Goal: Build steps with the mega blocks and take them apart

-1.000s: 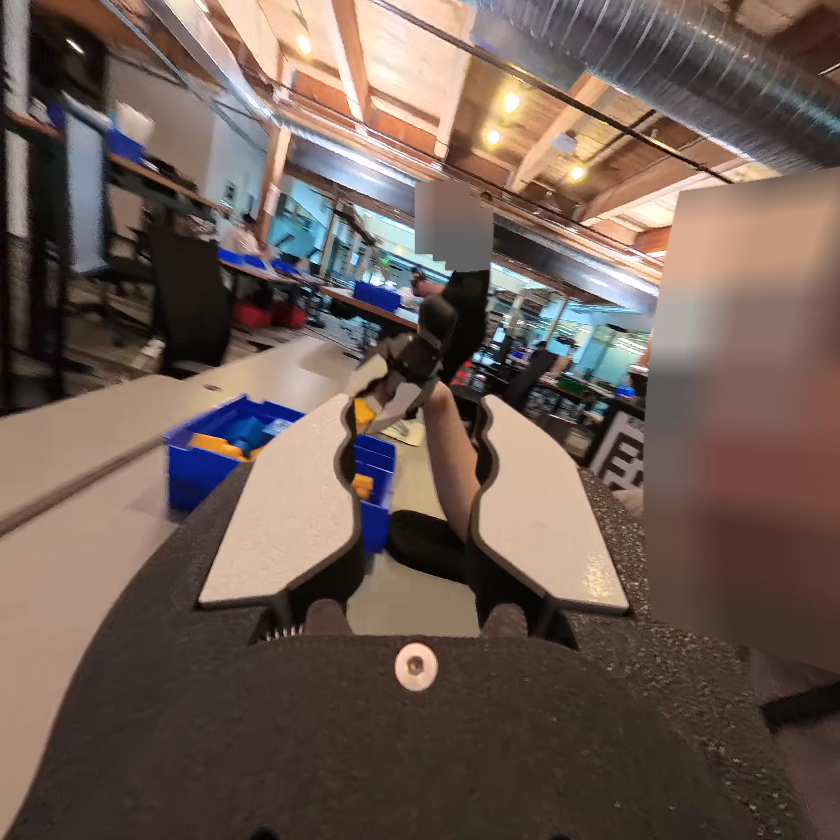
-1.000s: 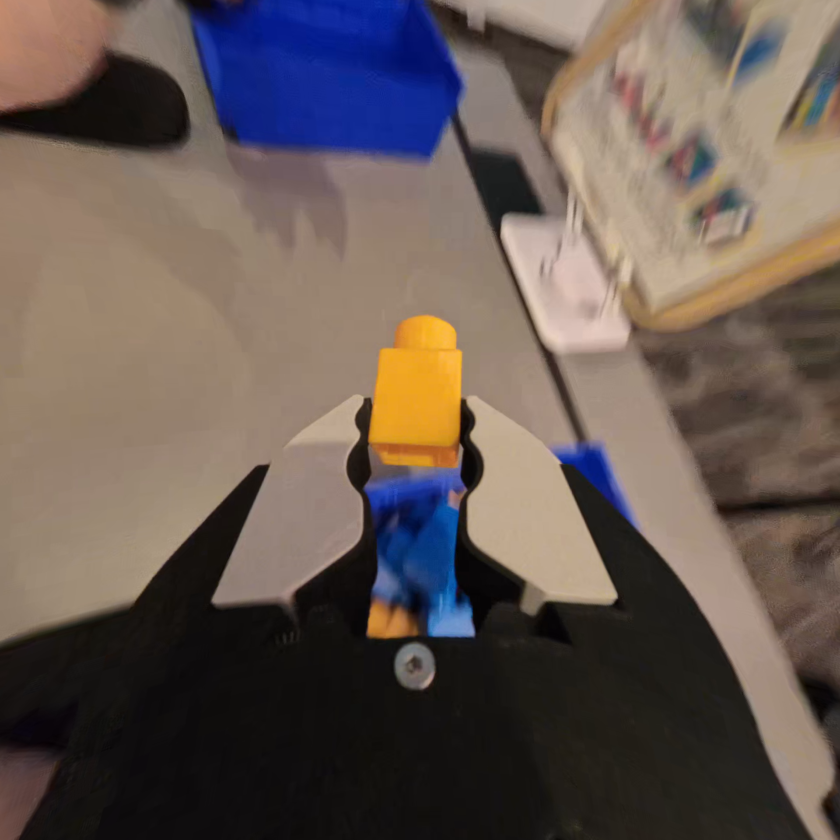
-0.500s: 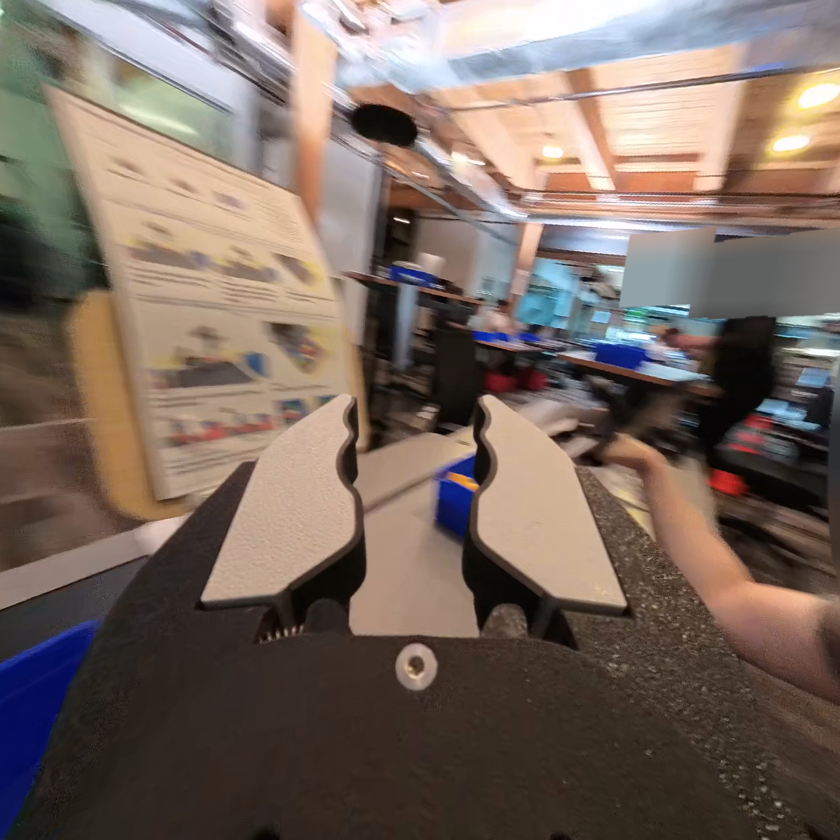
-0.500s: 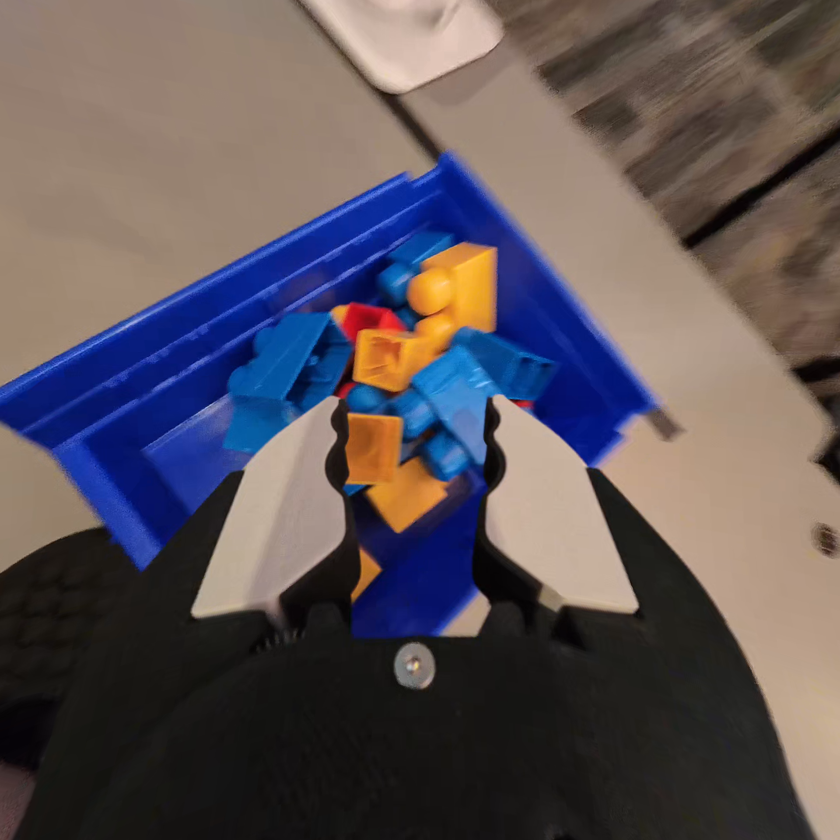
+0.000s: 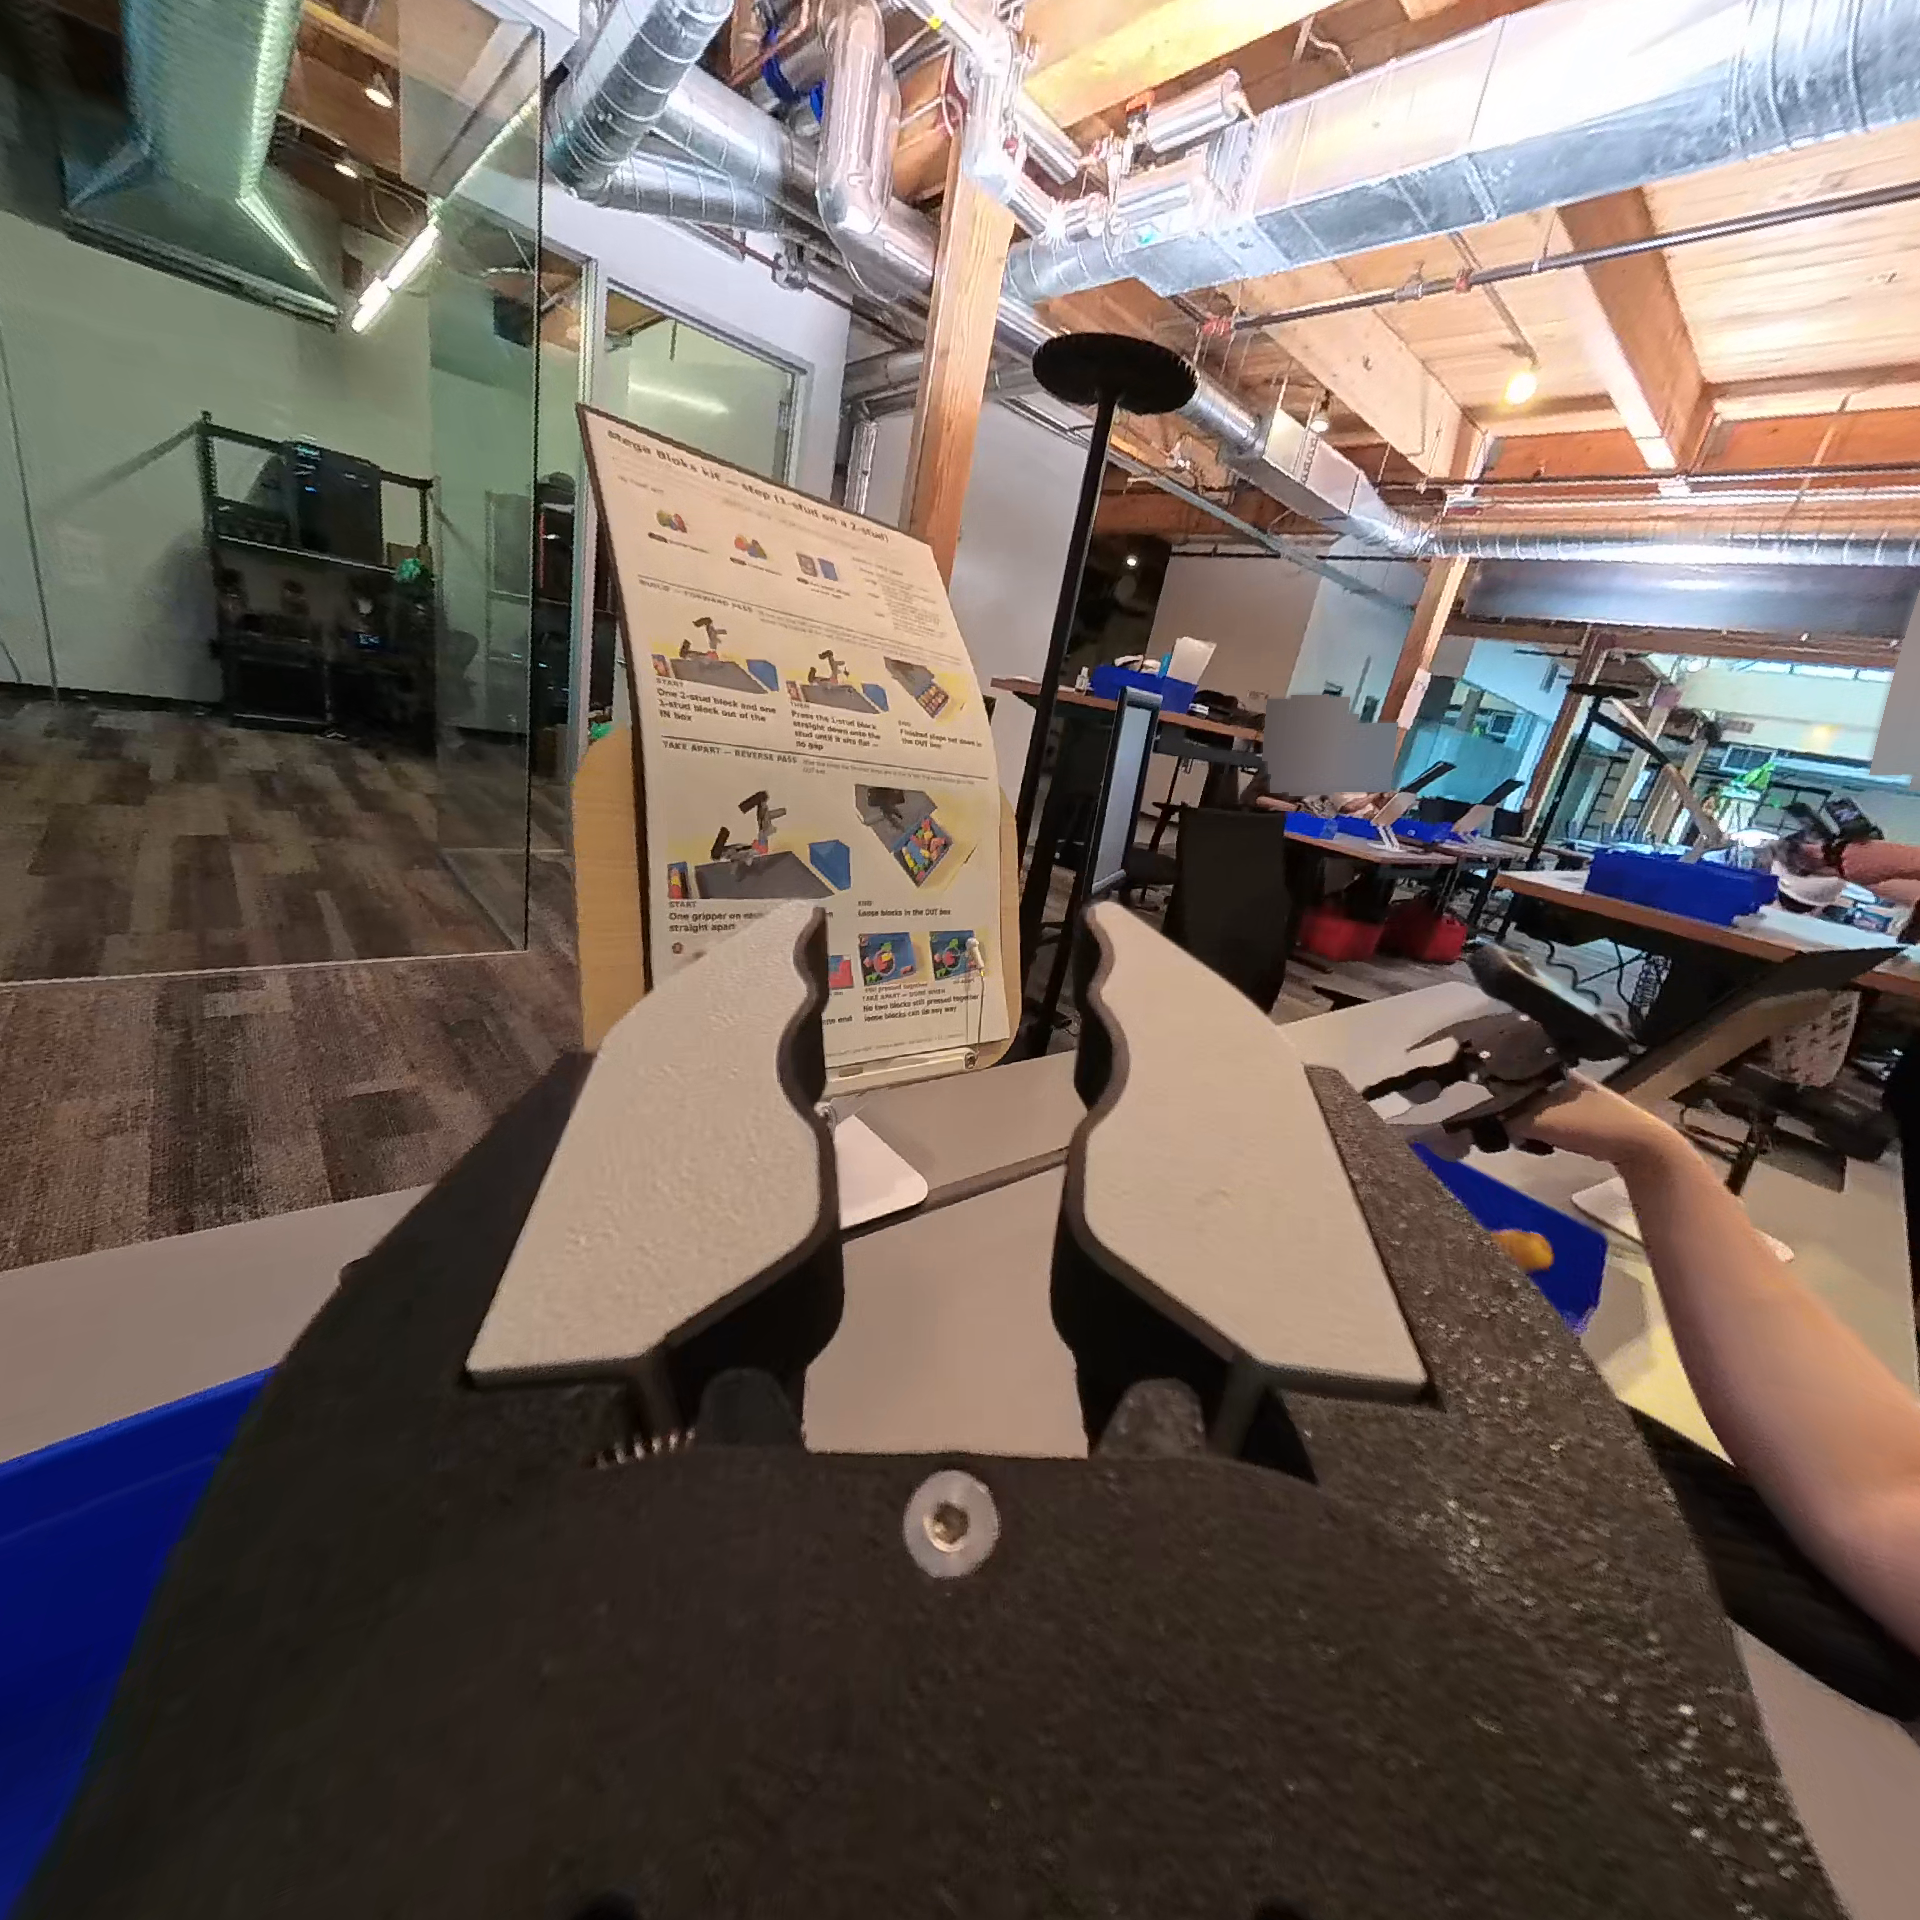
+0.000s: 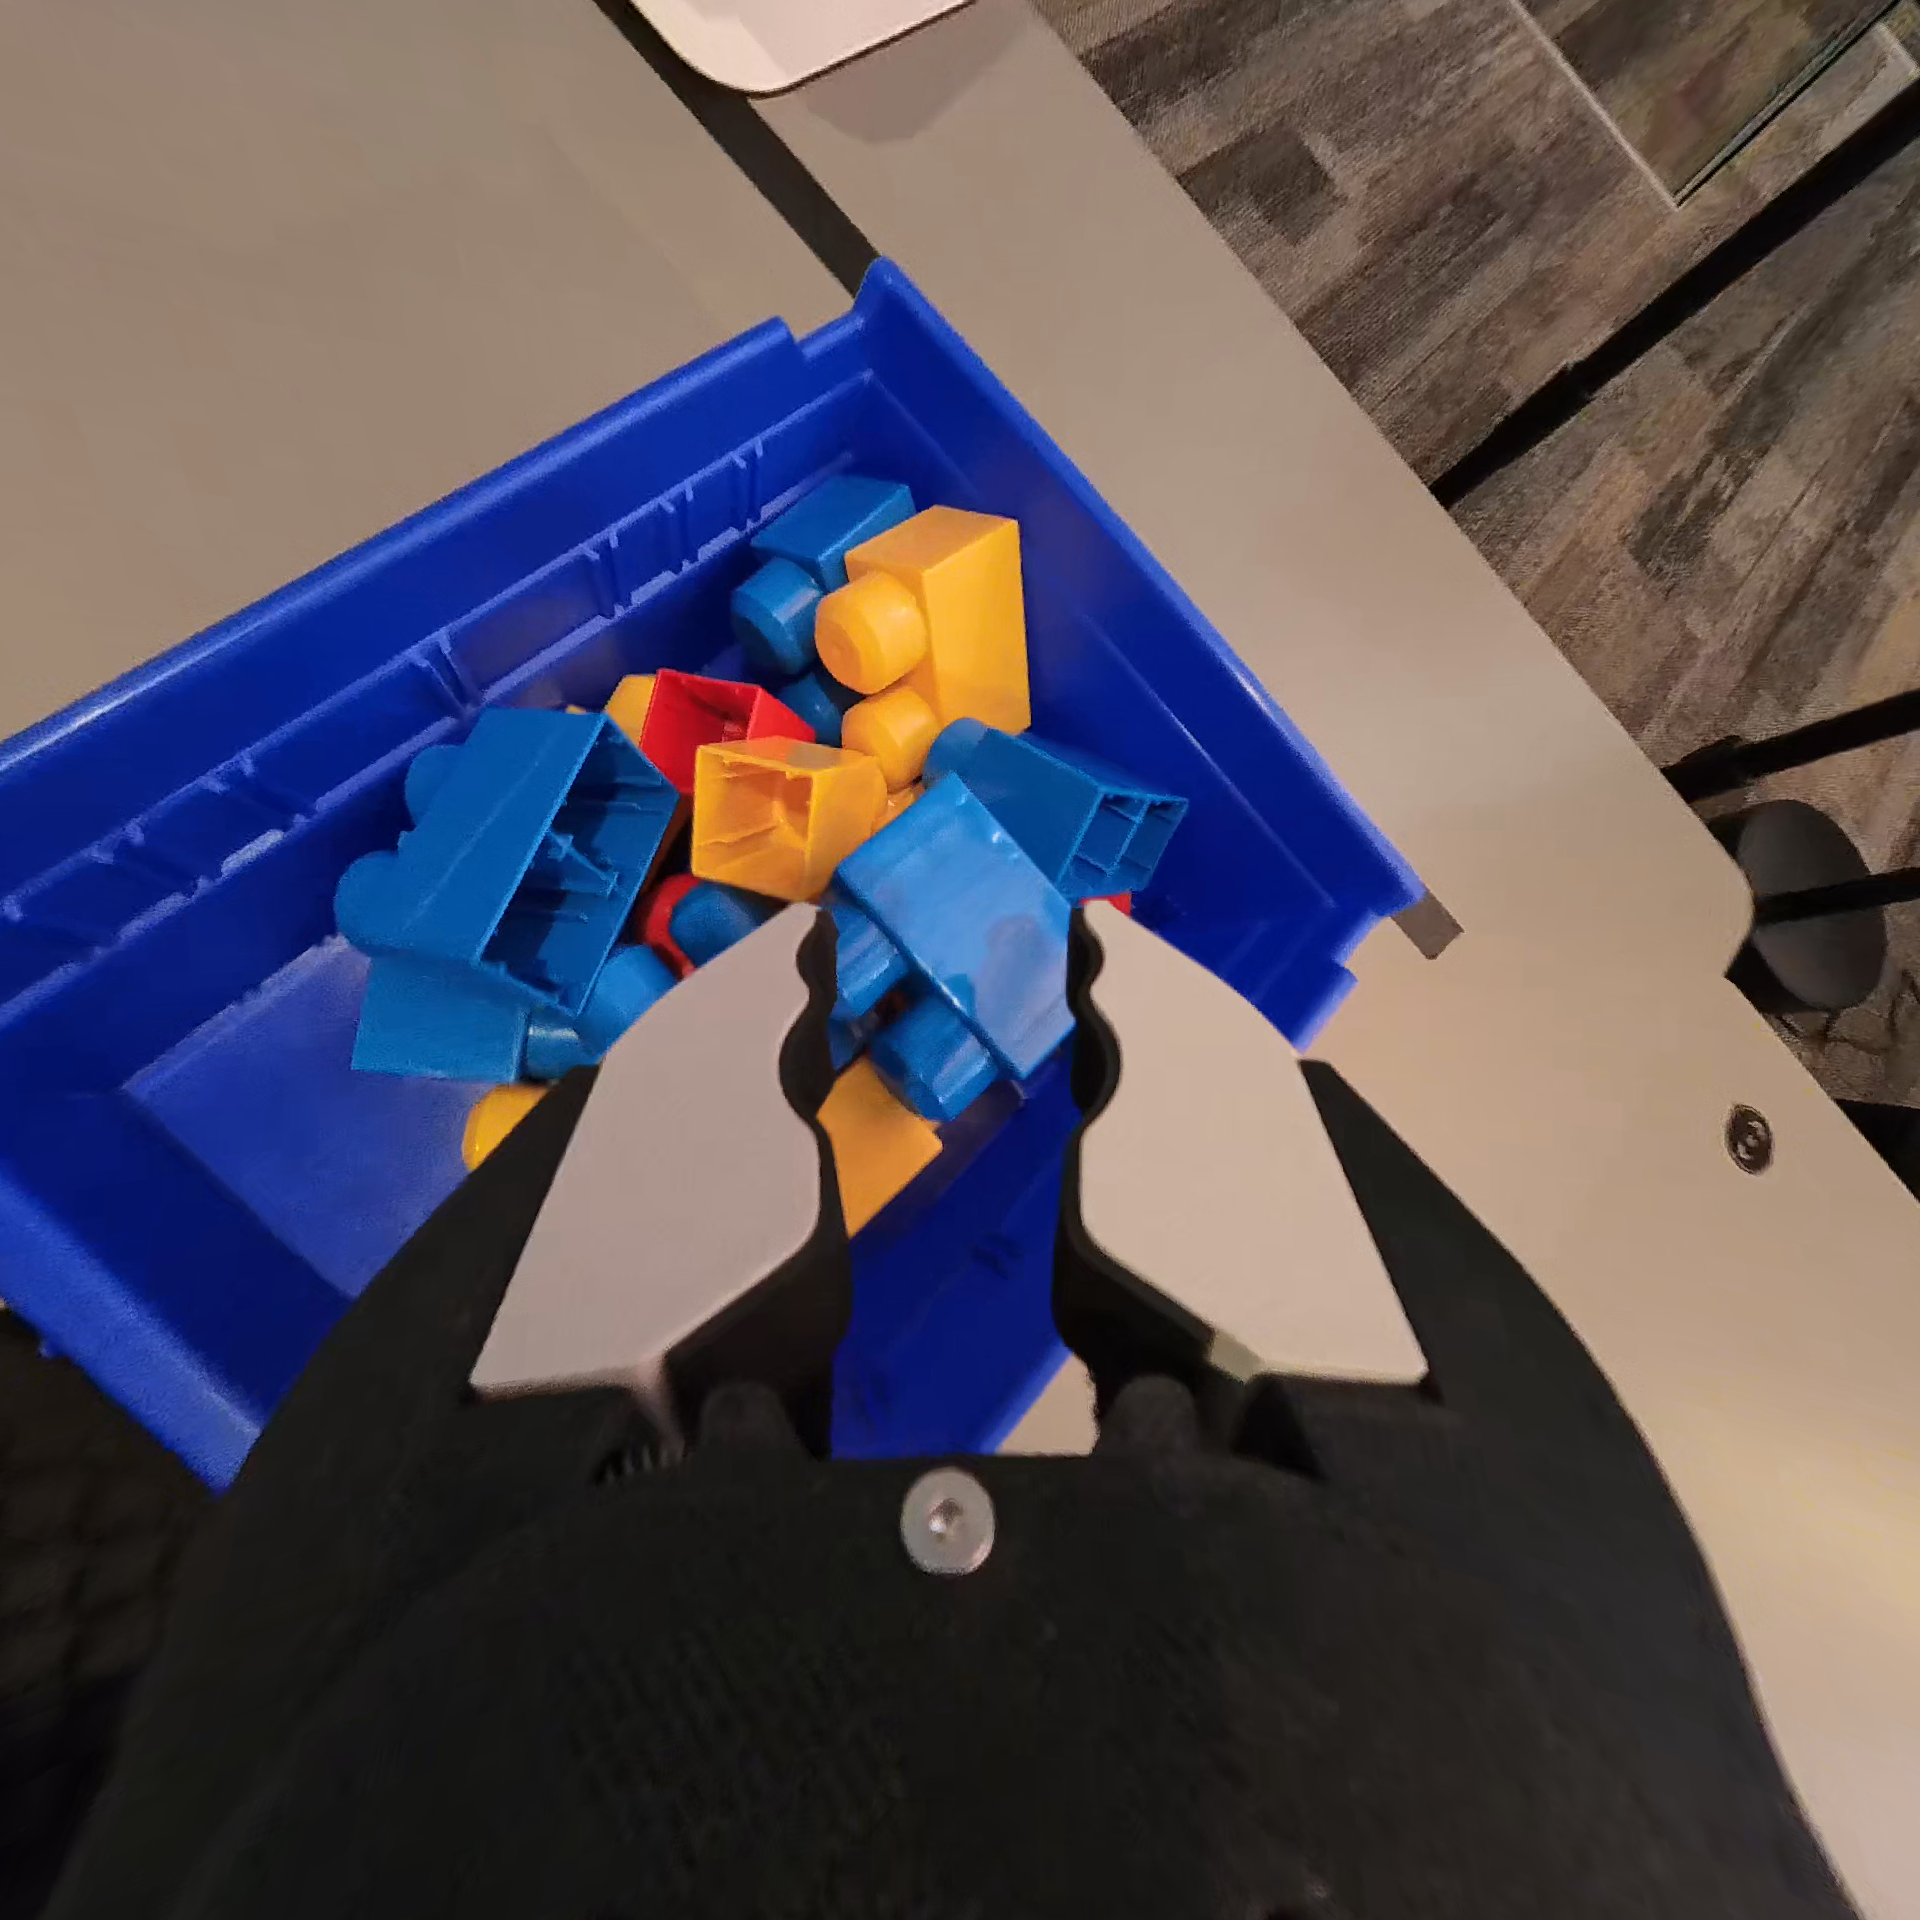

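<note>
Right gripper (image 6: 940, 961) hangs over the blue bin (image 6: 997, 384), grey textured fingers spread with nothing between them. In the bin lies a jumble of chunky plastic blocks (image 6: 790, 821): glossy blue ones, yellow ones with round studs, a red one half buried. A yellow block (image 6: 784, 821) lies hollow side up, and a blue block (image 6: 951, 925) sits just past the fingertips. The bin sits at the near right edge of a smooth grey table (image 6: 260, 260), with patchy carpet (image 6: 1610, 260) beyond.

Left gripper (image 5: 951, 1003) is raised and level, wavy-edged fingers apart, holding nothing. Straight ahead stands a curved instruction sheet (image 5: 800, 748) on a stand at the far table edge. Far right, a bare forearm (image 5: 1745, 1320) reaches over another blue bin (image 5: 1496, 1236).
</note>
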Available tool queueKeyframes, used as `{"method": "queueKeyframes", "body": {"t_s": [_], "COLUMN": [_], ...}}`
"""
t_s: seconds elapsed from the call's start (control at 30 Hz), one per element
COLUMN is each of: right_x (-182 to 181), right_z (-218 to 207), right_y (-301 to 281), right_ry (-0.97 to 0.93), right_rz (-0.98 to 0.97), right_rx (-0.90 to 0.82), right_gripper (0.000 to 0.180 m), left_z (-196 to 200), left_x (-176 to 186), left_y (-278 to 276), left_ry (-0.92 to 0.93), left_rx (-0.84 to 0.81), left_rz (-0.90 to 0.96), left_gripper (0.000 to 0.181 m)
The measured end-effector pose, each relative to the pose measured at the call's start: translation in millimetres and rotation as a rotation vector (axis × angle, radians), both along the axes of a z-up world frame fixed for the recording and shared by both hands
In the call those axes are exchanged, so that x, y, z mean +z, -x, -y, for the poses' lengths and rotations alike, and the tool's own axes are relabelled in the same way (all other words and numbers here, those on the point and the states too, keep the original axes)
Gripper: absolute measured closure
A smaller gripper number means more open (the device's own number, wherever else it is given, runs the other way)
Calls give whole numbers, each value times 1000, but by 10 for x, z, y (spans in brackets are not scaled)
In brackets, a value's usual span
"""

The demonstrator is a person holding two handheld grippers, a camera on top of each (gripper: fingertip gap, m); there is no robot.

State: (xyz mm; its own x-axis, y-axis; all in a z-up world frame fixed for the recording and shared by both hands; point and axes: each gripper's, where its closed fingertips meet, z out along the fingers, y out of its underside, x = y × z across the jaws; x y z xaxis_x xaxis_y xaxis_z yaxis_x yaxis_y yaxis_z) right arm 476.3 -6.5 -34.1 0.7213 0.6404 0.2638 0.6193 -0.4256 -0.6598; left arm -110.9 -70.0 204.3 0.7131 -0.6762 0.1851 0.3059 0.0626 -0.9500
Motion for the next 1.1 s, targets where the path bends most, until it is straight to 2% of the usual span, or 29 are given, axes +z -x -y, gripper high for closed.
{"method": "queueKeyframes", "body": {"t_s": [0.1,0.27,0.33,0.6,0.77,0.83,0.93,1.03,1.1], "right_x": [-126,-375,-373,-386,-225,-77,92,-35,-207], "right_z": [-85,-188,-194,215,184,163,227,380,461], "right_y": [138,166,99,-155,-253,-328,-522,-792,-850], "right_ry": [34,88,90,270,192,127,97,222,350], "right_rz": [-24,69,109,113,115,81,-19,-85,-151], "right_rx": [25,4,-32,-89,-120,-154,-259,-422,-491], "right_gripper": [135,134,143,146,146,146,144,137,136], "left_z": [-35,-99,-109,-117,-131,-196,-379,-471,-522], "left_x": [-45,-144,-175,-253,-330,-446,-752,-1165,-1374], "left_y": [-79,-182,-213,-291,-263,-108,418,1022,1212], "left_ry": [24,68,82,118,145,195,332,535,618], "left_rx": [-28,-50,-57,-78,-51,32,313,581,619], "left_rz": [-8,-44,-60,-99,-157,-218,-365,-531,-571], "left_gripper": [136,136,136,136,136,135,128,119,116]}}
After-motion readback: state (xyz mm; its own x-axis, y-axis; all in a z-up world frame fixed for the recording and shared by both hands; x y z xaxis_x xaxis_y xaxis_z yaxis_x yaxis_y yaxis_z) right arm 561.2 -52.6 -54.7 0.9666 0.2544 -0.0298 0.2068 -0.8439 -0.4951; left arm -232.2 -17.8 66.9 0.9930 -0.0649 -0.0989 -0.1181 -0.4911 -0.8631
